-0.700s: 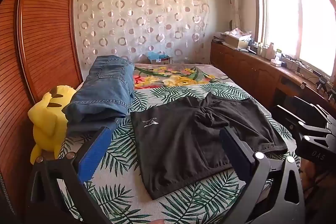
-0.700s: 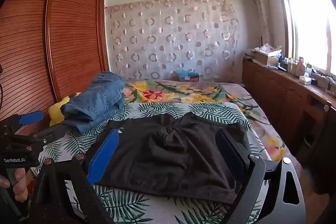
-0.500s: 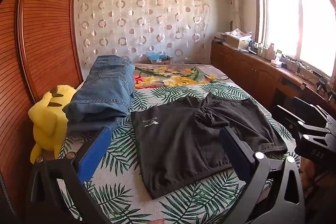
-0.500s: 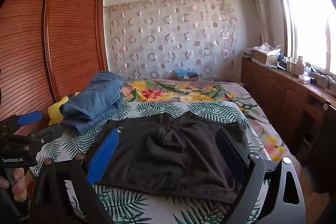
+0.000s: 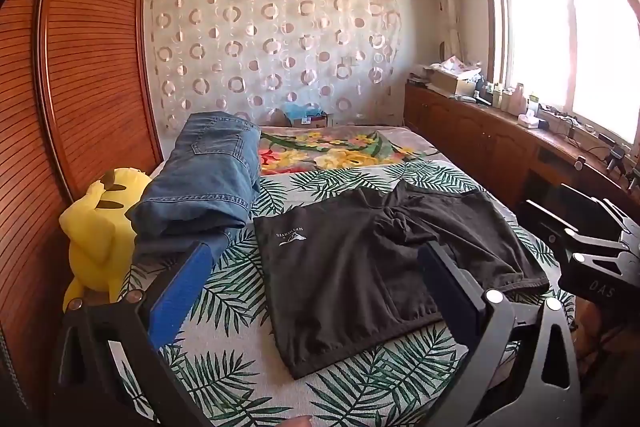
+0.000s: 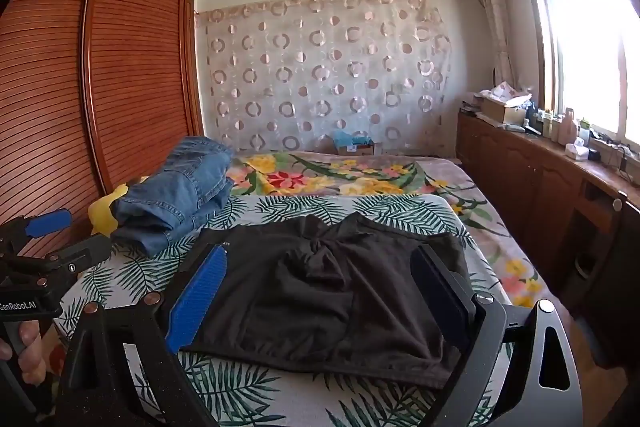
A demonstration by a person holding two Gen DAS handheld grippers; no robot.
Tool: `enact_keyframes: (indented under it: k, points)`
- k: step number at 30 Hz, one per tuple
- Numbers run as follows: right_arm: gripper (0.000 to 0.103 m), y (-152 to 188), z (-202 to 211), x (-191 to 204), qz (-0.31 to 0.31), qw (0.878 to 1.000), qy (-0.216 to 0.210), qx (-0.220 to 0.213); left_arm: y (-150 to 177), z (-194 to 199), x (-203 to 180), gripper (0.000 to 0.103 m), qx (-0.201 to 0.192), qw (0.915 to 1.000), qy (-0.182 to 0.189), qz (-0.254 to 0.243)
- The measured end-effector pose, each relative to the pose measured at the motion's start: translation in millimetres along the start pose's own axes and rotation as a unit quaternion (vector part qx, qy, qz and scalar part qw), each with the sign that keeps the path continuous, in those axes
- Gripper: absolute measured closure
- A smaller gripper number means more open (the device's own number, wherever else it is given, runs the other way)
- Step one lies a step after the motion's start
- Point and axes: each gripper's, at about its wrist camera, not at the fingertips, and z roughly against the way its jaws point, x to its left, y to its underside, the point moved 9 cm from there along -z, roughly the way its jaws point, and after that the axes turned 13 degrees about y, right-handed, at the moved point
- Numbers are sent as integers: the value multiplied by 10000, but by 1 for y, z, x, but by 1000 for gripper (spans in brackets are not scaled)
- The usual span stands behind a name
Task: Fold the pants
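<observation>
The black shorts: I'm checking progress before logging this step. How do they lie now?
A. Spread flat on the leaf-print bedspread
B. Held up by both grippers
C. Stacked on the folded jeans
A: the black shorts lie flat on the bedspread, beside the folded jeans.

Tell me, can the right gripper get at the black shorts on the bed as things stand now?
Probably yes. The right gripper is open and empty, and the shorts lie spread on the bed straight ahead of its fingers. Nothing lies between; the jeans are off to one side.
</observation>
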Motion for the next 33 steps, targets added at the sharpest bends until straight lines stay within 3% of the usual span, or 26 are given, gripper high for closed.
enact_keyframes:
  k: [33]
  points:
    - [9, -1, 0, -1, -21, 10000, 38, 36, -7, 9, 3, 0, -86, 9999, -129, -26]
